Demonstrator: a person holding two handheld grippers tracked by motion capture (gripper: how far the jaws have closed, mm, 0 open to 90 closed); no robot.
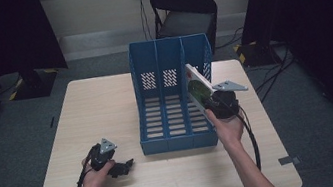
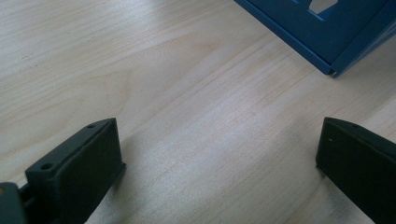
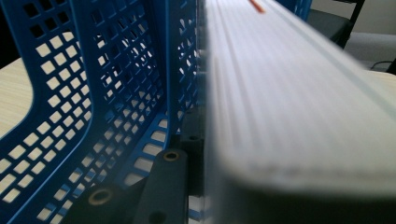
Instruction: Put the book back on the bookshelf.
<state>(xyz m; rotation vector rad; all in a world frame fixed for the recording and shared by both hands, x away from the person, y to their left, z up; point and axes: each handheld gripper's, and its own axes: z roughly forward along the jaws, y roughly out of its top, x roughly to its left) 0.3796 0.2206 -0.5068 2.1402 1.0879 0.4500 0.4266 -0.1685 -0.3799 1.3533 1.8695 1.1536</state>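
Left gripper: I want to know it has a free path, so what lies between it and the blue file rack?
Bare tabletop alone separates the left gripper from the blue file rack, as the high view shows.

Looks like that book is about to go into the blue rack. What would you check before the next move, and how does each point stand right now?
1. Grip: right gripper is shut on the book: ok.
2. Book's angle: it tilts, not yet in line with the upright dividers: not ok.
3. Target slot: the rightmost compartment of the blue file rack looks free, though the book hides part of it: cannot tell.
4. Rack standing: upright and flat on the table: ok.
5. Left gripper: open, holding nothing, resting low on the table apart from the rack: ok.
6. Cable of the right gripper trails back past the forearm, away from the rack: ok.
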